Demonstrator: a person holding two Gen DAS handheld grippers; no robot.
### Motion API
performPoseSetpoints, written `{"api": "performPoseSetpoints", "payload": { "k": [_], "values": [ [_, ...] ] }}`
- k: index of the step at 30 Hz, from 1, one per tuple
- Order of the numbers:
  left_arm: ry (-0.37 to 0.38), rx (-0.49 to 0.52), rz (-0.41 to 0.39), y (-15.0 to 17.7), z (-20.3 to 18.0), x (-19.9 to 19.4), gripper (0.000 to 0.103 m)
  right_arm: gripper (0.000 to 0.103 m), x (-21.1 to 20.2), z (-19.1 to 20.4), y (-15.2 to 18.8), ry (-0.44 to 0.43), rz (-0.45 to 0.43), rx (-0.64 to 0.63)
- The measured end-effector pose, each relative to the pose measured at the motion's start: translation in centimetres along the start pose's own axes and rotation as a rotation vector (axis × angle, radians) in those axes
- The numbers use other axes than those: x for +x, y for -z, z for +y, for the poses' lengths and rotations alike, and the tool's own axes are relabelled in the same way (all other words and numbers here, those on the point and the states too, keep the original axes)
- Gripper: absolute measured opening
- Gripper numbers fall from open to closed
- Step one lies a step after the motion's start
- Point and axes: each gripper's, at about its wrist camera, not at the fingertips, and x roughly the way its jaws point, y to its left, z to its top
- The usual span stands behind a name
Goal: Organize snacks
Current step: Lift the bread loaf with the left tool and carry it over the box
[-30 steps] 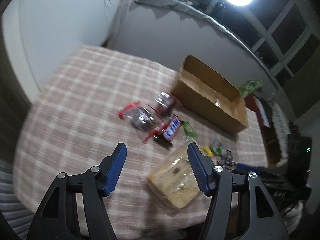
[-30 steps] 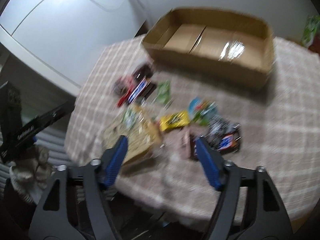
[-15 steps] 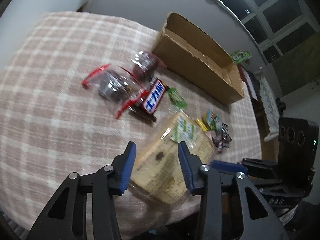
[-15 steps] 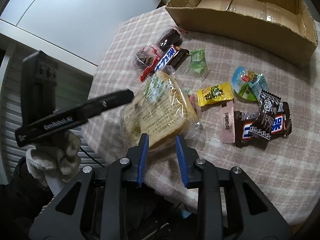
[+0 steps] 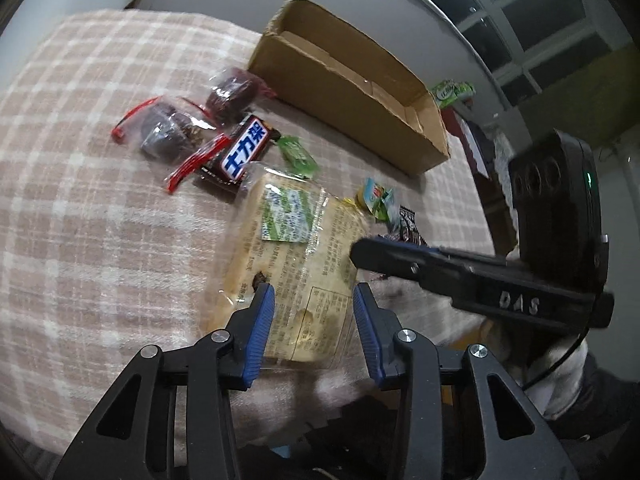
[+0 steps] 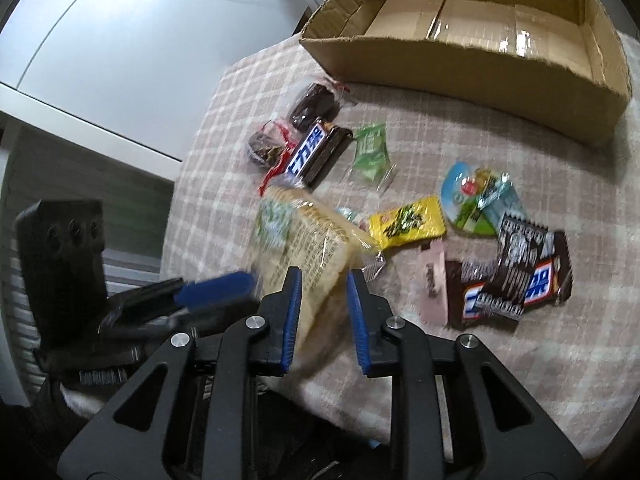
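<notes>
Both claws on the bread pack (image 5: 290, 256) at the near table edge.
Clear-wrapped tan slice w/ green label, tilted up off the checked cloth (image 5: 80, 200); left gripper (image 5: 314, 300) and right gripper (image 6: 322, 282) each clamp its near end betw. blue pads, cardboard box (image 6: 480, 32) well beyond.

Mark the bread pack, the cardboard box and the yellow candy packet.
bread pack (image 5: 288, 248), left wrist view, on its upper face below the green label
cardboard box (image 6: 460, 64), right wrist view, on its near wall
yellow candy packet (image 6: 406, 222), right wrist view, packet's middle
</notes>
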Motion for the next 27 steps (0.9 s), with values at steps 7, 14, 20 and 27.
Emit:
{"api": "performPoseSetpoints", "payload": {
  "k": [7,14,20,27],
  "values": [
    [-0.112,0.102,-0.008,-0.5,0.2,-0.6,0.041,0.029,-0.9,-1.0,0.7,-0.039,0.017,0.074],
    [-0.065,0.081,0.048,-0.5,1.7,0.8,0.047,0.055,-0.2,-0.8,1.8,-0.063,0.056,0.096],
    [-0.036,0.059,0.052,0.0,1.7,0.9,0.047,0.052,0.5,-0.4,1.8,-0.079,0.074,0.09],
    [-0.068,0.066,0.032,-0.1,0.8,0.8,0.047,0.039,0.1,0.4,1.5,-0.069,0.07,0.054]
  ]
}}
